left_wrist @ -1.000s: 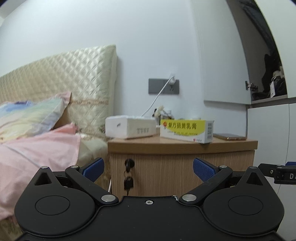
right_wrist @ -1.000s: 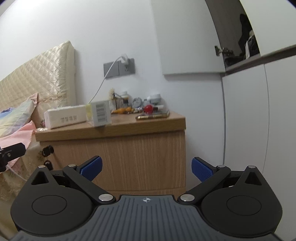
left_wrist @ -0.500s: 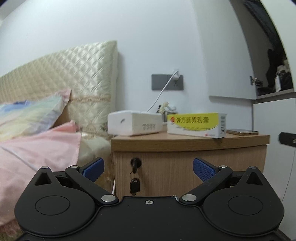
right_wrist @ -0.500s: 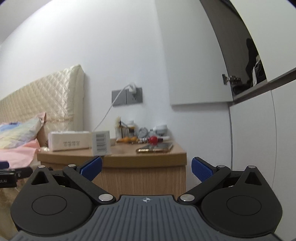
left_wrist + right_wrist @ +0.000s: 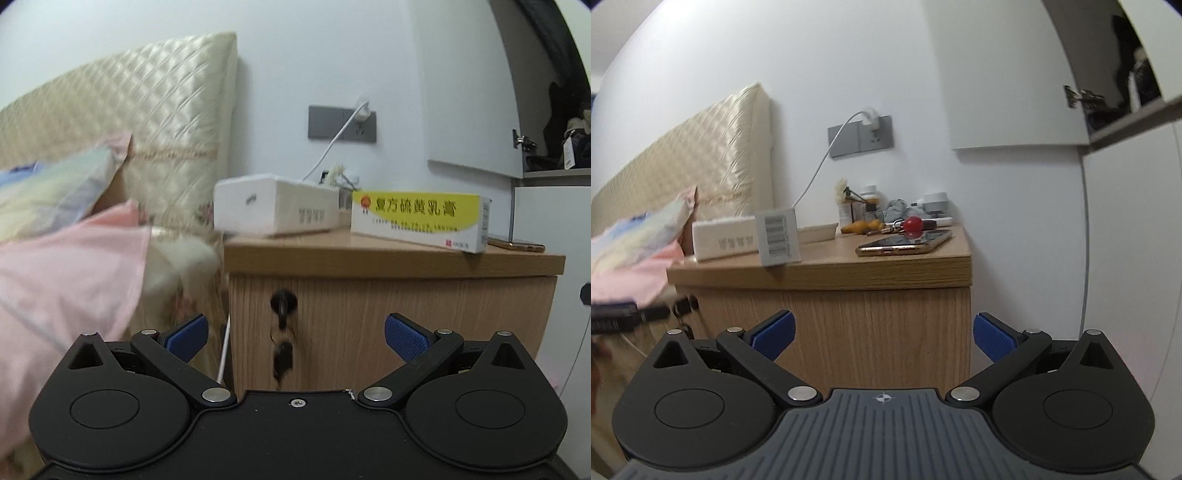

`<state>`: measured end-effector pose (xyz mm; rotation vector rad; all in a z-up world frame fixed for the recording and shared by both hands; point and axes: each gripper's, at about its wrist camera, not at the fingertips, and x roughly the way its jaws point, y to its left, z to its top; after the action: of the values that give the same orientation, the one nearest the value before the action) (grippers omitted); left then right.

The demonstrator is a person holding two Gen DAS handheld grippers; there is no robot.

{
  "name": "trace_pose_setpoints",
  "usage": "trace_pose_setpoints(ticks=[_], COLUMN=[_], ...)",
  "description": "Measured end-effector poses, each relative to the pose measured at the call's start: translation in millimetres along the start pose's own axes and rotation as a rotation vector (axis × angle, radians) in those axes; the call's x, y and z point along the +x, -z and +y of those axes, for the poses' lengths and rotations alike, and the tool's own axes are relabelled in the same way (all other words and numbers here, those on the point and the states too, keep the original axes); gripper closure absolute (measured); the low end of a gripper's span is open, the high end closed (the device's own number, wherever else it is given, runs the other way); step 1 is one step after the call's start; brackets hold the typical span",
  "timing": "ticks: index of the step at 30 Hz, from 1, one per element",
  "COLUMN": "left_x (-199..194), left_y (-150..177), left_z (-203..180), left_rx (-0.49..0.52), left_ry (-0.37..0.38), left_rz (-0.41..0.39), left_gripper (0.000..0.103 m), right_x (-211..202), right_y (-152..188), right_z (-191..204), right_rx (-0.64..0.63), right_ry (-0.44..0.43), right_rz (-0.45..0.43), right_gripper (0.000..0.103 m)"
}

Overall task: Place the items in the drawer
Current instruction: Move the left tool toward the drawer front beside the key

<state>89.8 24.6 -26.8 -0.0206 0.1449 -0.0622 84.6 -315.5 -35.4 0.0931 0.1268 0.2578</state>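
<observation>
The drawer front of the wooden nightstand fills the space ahead of both grippers, but its lower edge is cut off behind the gripper bodies, and no seam shows where the drawer begins or ends. A key stands in the lock near the front's left edge, with a second key dangling below it; both are blurred. In the right wrist view that lock area is half hidden behind a dark, smeared bar at the left edge of the picture.

The left gripper has its blue ribbed pads spread wide with nothing between them. The right gripper is likewise spread wide and empty.

On the nightstand's top, a yellow-and-white cardboard medicine box with printed characters lies along the front edge; its barcoded end faces the right wrist camera. A white rectangular box sits beside it at the left edge, overhanging slightly. A gold-rimmed phone lies flat near the right front corner. Along the back edge is a clutter of small bottles, a red ball and cloth, too small to tell apart.

A white charger cable runs from a grey wall socket. Left of the nightstand are a cream quilted headboard and pink bedding. The wall is plain white.
</observation>
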Motion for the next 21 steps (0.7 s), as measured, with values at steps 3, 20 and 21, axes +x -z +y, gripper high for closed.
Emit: trace_pose_setpoints(ticks=[3,20,21], left_x=[11.4,70.4,71.7], left_y=[-1.2,13.4,14.1], left_z=[9.7,30.1,30.6], left_rx=[-0.003,0.079,0.080], left_ry=[0.008,0.111,0.114], left_rz=[-0.011,0.086,0.089], left_gripper=[0.002,0.002,0.002], right_x=[11.6,45.2,47.1], right_y=[0.9,6.6,7.0], right_z=[-5.7,-30.3,-31.7], right_rx=[-0.014,-0.011,-0.011], right_ry=[-0.027,-0.026,-0.025], right_rz=[0.016,-0.032,-0.034], right_gripper=[0.000,0.000,0.000])
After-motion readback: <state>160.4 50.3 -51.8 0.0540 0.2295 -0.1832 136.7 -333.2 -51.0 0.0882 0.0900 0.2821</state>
